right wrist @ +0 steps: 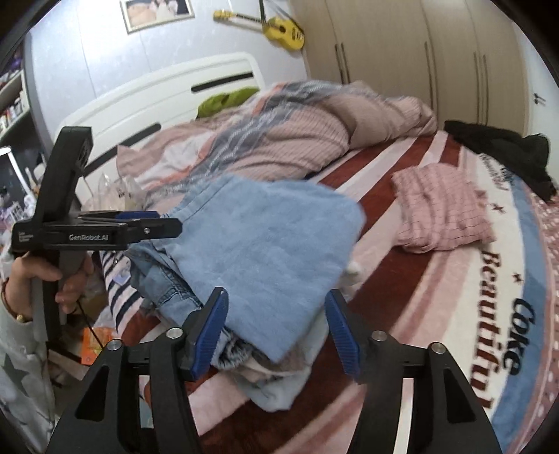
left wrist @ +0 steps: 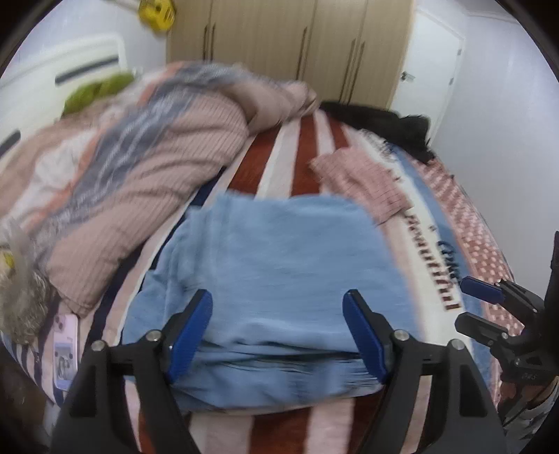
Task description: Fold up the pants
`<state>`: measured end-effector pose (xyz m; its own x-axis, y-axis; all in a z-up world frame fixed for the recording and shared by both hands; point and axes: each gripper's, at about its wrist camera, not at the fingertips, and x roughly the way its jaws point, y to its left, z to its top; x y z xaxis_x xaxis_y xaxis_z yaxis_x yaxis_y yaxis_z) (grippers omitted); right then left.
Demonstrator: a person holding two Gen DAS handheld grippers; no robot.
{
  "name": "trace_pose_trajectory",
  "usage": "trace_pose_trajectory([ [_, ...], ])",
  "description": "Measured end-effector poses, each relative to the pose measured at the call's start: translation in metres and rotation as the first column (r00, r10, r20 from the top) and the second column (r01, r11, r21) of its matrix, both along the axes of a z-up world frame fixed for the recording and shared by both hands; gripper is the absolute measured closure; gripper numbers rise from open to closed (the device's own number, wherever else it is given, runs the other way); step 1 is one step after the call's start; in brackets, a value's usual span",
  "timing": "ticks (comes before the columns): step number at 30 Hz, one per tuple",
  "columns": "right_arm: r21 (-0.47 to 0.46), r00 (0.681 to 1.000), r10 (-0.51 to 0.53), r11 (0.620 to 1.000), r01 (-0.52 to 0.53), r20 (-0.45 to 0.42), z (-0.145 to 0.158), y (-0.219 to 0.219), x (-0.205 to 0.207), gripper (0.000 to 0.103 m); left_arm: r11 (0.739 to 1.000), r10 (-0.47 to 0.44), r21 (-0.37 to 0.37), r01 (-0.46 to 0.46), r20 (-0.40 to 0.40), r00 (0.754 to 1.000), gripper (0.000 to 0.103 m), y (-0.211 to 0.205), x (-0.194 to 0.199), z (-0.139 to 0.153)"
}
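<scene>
Fold pants: the moment after a fold. The blue pants point(left wrist: 272, 279) lie on the striped blanket point(left wrist: 300, 153) near the close edge of the bed, doubled into a thick, roughly square stack; in the right wrist view the top layer point(right wrist: 272, 241) covers bunched denim and a paler layer that pokes out at the near corner, so the fold looks made but not yet tidy.

The left gripper point(left wrist: 277, 333) hangs over the near edge of the stack with its 2 blue pads well apart and nothing pinched between them. The right gripper point(right wrist: 276, 335) is likewise parted above the near corner, its pads not pressing on the cloth. Both appear to have let the cloth drop, which would explain why the top layer lies loose and slightly askew. In the right wrist view a hand point(right wrist: 66, 279) grasps the handle of the left tool beside the pants.

Setting: a bedroom. A crumpled pink quilt point(left wrist: 139, 164) is heaped toward the white headboard point(right wrist: 167, 94). A folded pink checked garment point(right wrist: 440, 206) and a black garment point(right wrist: 503, 153) lie farther along the blanket, apart from the pants. A phone point(left wrist: 65, 349) rests at the bed's edge. Beige wardrobes point(right wrist: 419, 59) line the far wall, and a yellow guitar point(right wrist: 276, 26) hangs beside them.
</scene>
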<state>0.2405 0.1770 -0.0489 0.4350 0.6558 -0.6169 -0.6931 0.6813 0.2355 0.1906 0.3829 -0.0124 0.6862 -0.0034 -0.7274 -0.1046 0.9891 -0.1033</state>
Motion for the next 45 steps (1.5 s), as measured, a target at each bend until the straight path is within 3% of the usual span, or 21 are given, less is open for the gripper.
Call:
trace_pose_trajectory([
  [3, 0.016, 0.998, -0.035, 0.999, 0.035, 0.061, 0.015, -0.035, -0.018, 0.039, 1.0, -0.016, 0.019, 0.014, 0.086, 0.996, 0.02, -0.033, -0.021, 0.025],
  [6, 0.025, 0.985, -0.088, 0.996, 0.085, 0.151, 0.03, -0.081, -0.045, 0.032, 0.998, -0.041, 0.061, 0.029, 0.207, 0.977, 0.011, -0.075, -0.048, 0.05],
  [8, 0.04, 0.971, -0.125, 0.992, 0.119, 0.204, 0.039, -0.111, -0.064, 0.028, 0.995, -0.051, 0.098, 0.023, 0.294, 0.954, 0.002, -0.108, -0.067, 0.063],
  [11, 0.073, 0.937, -0.21, 0.978, 0.197, 0.279, 0.055, -0.162, -0.097, 0.023, 0.985, -0.069, 0.172, -0.002, 0.404, 0.912, 0.001, -0.154, -0.094, 0.074],
  [13, 0.089, 0.909, -0.253, 0.967, 0.237, 0.331, 0.063, -0.189, -0.117, 0.014, 0.977, -0.084, 0.212, -0.016, 0.455, 0.886, 0.001, -0.182, -0.109, 0.077],
  [16, 0.085, 0.86, -0.308, 0.95, 0.3, 0.406, 0.071, -0.226, -0.148, 0.01, 0.976, -0.091, 0.214, -0.025, 0.516, 0.852, 0.001, -0.222, -0.129, 0.073],
  [21, 0.095, 0.813, -0.376, 0.922, 0.375, 0.444, 0.065, -0.271, -0.186, 0.0, 0.984, -0.105, 0.178, 0.007, 0.546, 0.831, 0.001, -0.274, -0.149, 0.046],
  [25, 0.083, 0.777, -0.425, 0.894, 0.44, 0.464, 0.055, -0.295, -0.205, 0.0, 0.986, -0.121, 0.161, 0.04, 0.534, 0.837, 0.001, -0.302, -0.151, 0.034],
  [33, 0.129, 0.768, -0.473, 0.875, 0.466, 0.432, 0.052, -0.338, -0.221, 0.0, 0.99, -0.119, 0.133, 0.056, 0.528, 0.841, 0.001, -0.318, -0.154, 0.03],
  [45, 0.134, 0.763, -0.476, 0.873, 0.468, 0.437, 0.052, -0.339, -0.225, 0.0, 0.99, -0.113, 0.136, 0.049, 0.522, 0.845, 0.001, -0.321, -0.161, 0.028],
])
